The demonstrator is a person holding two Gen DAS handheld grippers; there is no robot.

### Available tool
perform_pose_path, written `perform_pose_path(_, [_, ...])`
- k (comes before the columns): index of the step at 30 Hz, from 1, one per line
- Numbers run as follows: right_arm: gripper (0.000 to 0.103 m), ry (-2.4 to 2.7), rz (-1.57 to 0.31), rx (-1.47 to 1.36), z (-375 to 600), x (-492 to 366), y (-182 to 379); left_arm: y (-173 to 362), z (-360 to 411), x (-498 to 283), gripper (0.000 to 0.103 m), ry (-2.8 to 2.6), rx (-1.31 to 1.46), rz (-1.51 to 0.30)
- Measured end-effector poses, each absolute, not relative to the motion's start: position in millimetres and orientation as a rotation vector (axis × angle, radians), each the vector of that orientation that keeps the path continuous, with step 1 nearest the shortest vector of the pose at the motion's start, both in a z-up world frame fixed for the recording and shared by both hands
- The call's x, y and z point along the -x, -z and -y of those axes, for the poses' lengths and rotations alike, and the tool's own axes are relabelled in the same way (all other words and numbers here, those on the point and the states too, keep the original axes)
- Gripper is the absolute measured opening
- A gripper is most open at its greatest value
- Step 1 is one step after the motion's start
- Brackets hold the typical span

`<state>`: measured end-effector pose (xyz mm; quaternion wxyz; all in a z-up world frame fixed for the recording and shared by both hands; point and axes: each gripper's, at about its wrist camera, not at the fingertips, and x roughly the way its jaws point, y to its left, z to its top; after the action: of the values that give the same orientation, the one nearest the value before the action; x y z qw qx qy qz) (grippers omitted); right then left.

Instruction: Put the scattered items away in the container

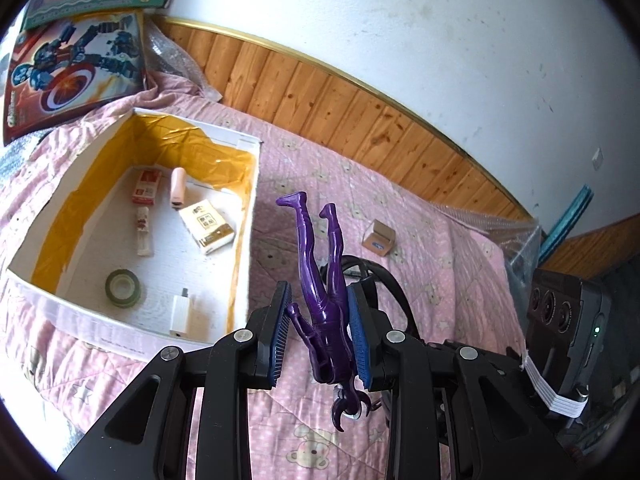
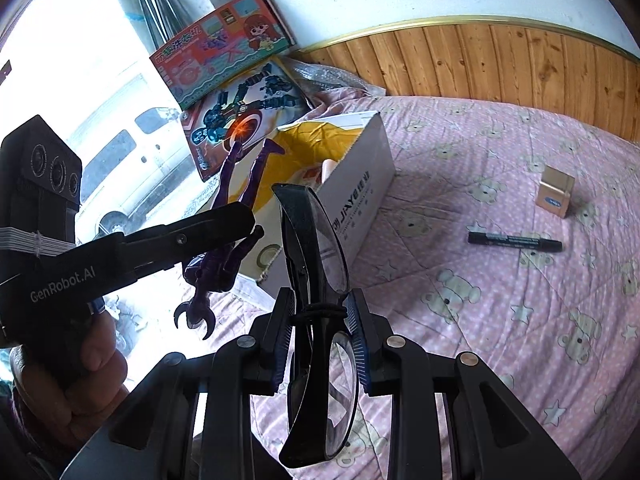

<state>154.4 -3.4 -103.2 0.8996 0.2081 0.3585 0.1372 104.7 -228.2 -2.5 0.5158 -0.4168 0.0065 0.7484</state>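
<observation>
Here the left hand-held gripper (image 1: 320, 336) is clamped on a purple toy figure (image 1: 326, 304), pinching it at the torso so the legs stick out ahead and the clawed head hangs back toward the camera; a grip at the thick middle probably keeps the slim limbs from twisting loose. The right hand-held gripper (image 2: 320, 340) is closed on a pair of black-framed glasses (image 2: 316, 320), its pads meeting the folded frame where a thin cord is wound round it, with one lens ahead of the jaws and the other behind. Both loads hang clear of the bed (image 2: 480, 300), just beside the white box (image 1: 132, 320) that sits toward the bed's far left corner, so they look ready to be carried over its rim. Only the left wrist view looks into the box: a roll of tape (image 1: 123, 287), a white charger (image 1: 180, 316), a tissue pack (image 1: 206, 226), a red packet (image 1: 147, 188) and a pink tube (image 1: 177, 186) already lie on its floor. Only the right wrist view shows the black marker (image 2: 514, 242) on the quilt, and the person's hand (image 2: 76, 376) gripping the left tool's handle. A small tan box (image 2: 556, 196) shows in both, well apart from the container.
</observation>
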Motion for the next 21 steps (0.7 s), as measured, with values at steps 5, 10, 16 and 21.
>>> perform_pose_path(5, [0.029,-0.302,-0.739,-0.418,-3.6,-166.0,95.4,1.8,235.8,-87.8,0.029,-1.82,1.013,0.011])
perform_pose_path(10, [0.029,-0.319,-0.736,-0.416,-7.6,-179.4,89.2,0.4,241.6,-68.8,0.029,-1.849,1.025,0.038])
perform_pose_path(16, [0.029,-0.348,-0.736,-0.418,-15.2,-196.1,80.8,3.1,246.6,-46.3,0.029,-1.879,1.052,0.07])
perform_pose_path(21, [0.029,-0.372,-0.742,-0.405,-23.7,-211.9,75.3,6.7,245.9,-30.7,0.029,-1.89,1.073,0.089])
